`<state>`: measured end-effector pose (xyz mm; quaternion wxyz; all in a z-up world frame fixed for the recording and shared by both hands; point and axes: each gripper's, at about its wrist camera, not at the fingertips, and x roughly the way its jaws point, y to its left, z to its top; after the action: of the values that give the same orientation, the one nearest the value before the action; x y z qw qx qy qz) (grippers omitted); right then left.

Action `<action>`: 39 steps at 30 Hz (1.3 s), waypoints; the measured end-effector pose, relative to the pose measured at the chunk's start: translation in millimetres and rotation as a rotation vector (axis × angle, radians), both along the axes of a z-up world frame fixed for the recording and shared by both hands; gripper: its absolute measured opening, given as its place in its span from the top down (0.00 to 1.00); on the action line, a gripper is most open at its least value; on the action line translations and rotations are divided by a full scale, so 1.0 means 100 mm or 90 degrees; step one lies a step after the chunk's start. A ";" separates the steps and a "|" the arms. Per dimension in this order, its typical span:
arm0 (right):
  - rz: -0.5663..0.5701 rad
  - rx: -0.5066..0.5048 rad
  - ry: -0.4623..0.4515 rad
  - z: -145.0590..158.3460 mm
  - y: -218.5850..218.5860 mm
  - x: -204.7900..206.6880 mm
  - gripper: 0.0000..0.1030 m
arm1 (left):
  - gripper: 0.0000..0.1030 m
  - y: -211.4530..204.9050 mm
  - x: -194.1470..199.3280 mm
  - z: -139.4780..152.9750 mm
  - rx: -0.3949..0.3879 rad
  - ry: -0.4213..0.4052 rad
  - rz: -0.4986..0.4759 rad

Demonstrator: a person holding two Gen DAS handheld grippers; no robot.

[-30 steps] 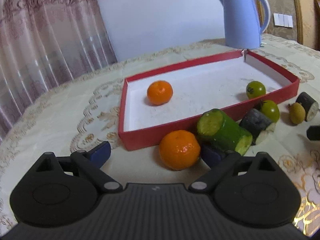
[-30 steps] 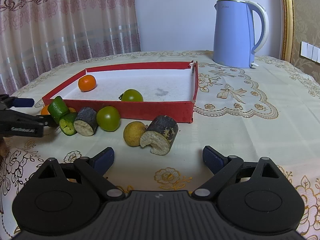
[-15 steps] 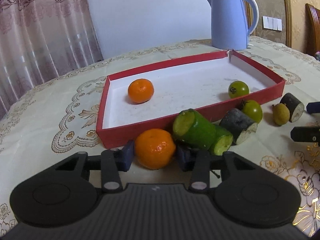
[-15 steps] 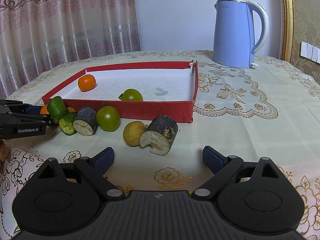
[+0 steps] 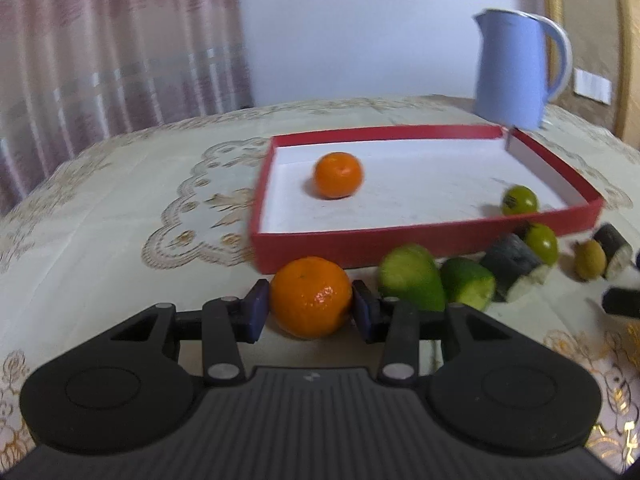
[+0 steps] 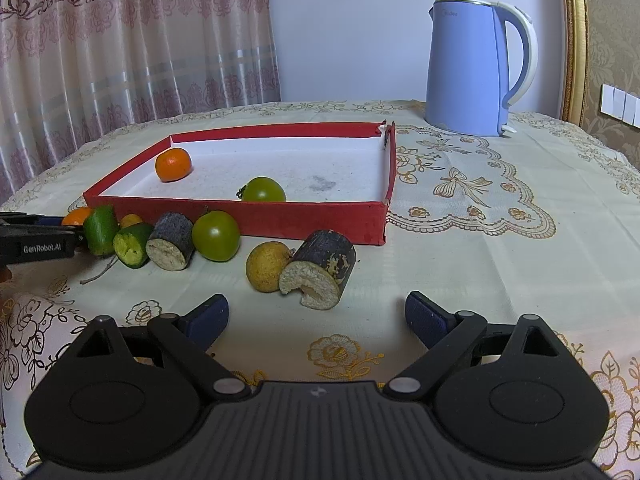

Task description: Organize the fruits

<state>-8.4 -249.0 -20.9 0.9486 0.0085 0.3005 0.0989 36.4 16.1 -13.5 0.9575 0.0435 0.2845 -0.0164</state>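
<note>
Blue pads (image 5: 256,312) of left tool (image 5: 311,312) clamp orange tangerine (image 5: 311,298) beside red tray (image 5: 360,246).

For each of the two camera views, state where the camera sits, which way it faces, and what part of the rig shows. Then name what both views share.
Left wrist: rides on the left gripper, looking forward and down along its fingers, which are shut on an orange in front of the red tray.
Right wrist: rides on the right gripper, facing the tray across the tablecloth; its open fingers show.
Shared: tray, kettle, cut fruit.
</note>
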 end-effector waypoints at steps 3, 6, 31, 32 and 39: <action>-0.003 -0.001 -0.002 0.00 0.00 0.00 0.07 | 0.61 0.06 0.01 0.00 -0.020 0.007 0.012; -0.023 0.003 -0.010 0.01 -0.02 -0.01 0.07 | 0.61 0.06 0.01 0.00 -0.015 0.007 0.011; -0.029 -0.103 -0.120 0.20 0.49 -0.14 0.29 | 0.61 0.11 0.06 -0.02 -0.045 0.021 0.007; -0.039 -0.119 -0.116 0.19 0.49 -0.13 0.29 | 0.61 0.11 0.06 -0.02 -0.047 0.022 0.006; -0.122 -0.066 -0.080 0.15 0.09 -0.06 0.28 | 0.62 0.11 0.05 -0.02 -0.050 0.022 0.006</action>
<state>-14.8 -240.4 -5.8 0.9699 -0.0182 0.2427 -0.0072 41.8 27.6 -15.2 0.9535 0.0043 0.3005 -0.0241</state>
